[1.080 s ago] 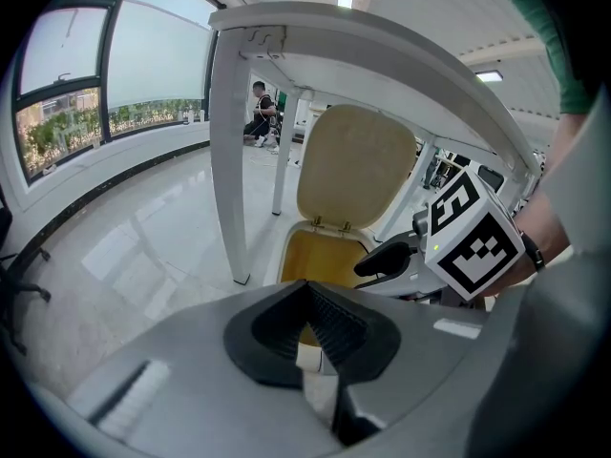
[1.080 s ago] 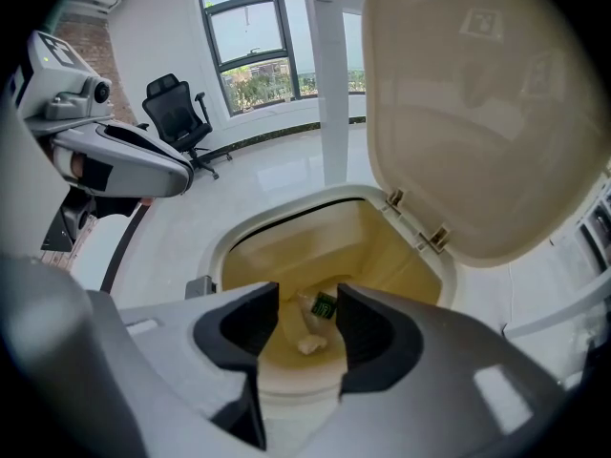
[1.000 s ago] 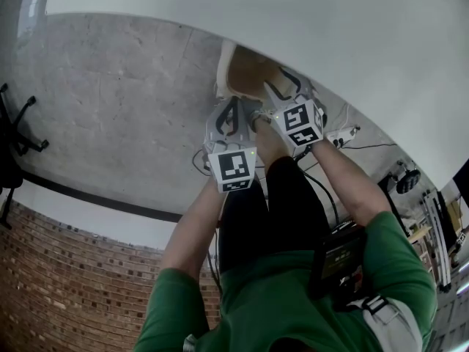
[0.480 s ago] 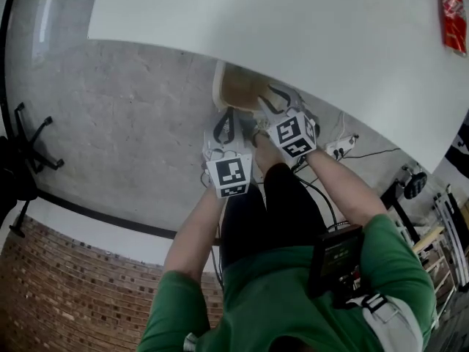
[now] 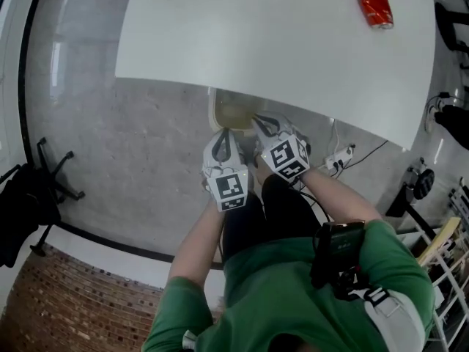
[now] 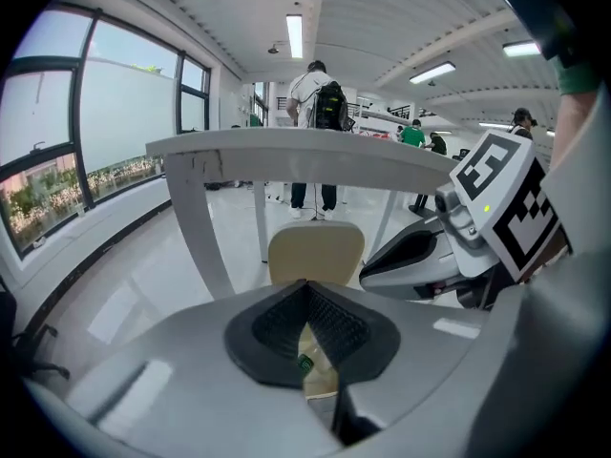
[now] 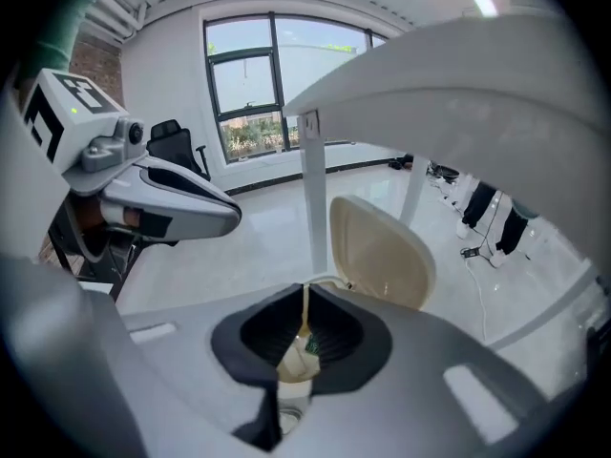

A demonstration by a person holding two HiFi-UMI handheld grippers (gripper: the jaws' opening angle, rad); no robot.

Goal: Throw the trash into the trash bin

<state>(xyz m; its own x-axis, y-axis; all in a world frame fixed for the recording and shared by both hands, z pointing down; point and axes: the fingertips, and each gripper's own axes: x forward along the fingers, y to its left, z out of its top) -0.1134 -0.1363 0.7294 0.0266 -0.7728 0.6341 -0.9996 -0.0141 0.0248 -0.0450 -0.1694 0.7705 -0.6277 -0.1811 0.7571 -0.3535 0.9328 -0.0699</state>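
The left tongs (image 5: 223, 136) and right tongs (image 5: 261, 122) hang over the beige open-lidded trash bin (image 5: 233, 110) beneath the white tabletop (image 5: 256, 42). The left pair is closed. The right pair has just been closing on nothing, its jaws now together.

A white table (image 5: 278, 57) spread from eleven to two o'clock in the head view, above a grey concrete floor (image 5: 124, 145). A black office chair (image 5: 33, 200) stood at nine o'clock, with brickwork (image 5: 80, 306) at seven. In the left gripper view, tall windows (image 6: 86, 151) lined the wall at nine o'clock, and ceiling strip lights (image 6: 294, 34) glowed at twelve.
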